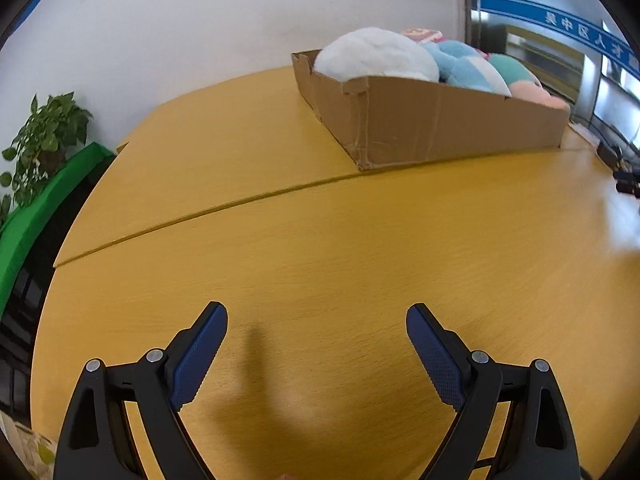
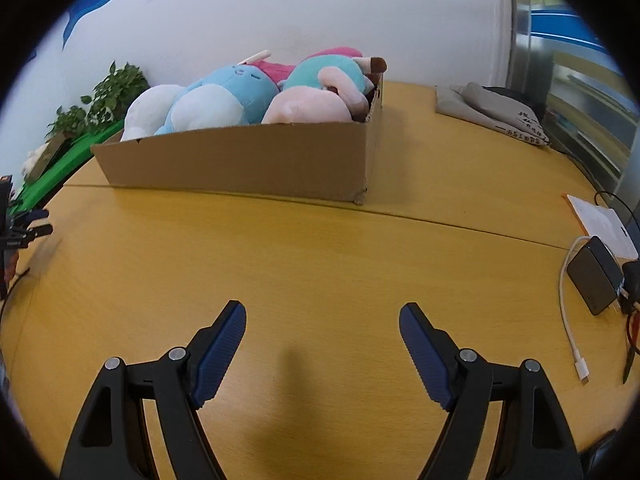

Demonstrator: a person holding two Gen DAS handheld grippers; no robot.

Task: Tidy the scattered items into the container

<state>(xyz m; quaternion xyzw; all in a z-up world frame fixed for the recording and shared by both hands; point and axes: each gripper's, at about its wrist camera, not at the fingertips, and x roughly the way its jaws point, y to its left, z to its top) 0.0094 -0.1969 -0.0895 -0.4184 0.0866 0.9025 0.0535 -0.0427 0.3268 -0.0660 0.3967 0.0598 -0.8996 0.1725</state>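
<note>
Both grippers hung over bare counter with nothing between their blue pads. Left gripper (image 1: pixel 317 314): jaws spread wide, empty, tilted down toward the yellow wood-grain counter (image 1: pixel 320 240), its shadow falling on the surface just ahead. Right gripper (image 2: pixel 322 312): jaws likewise spread, empty, above the same surface. Cardboard box (image 2: pixel 240 160) sat farther back on the counter, just behind a seam between two counter sections, well apart from both grippers. Box was filled with plush toys: a white plush (image 1: pixel 376 54) at its left end, a light-blue plush (image 2: pixel 224 92) beside it, a teal and pink plush (image 2: pixel 320 84) at its right end; all rose above the rim. A grey folded cloth (image 2: pixel 492 112) lay on the counter to the right of the box. Near the right edge, a dark power adapter (image 2: pixel 596 276) with a white cable (image 2: pixel 568 320). Potted plant (image 1: pixel 48 136) stood off the counter's left side, against the wall.
</note>
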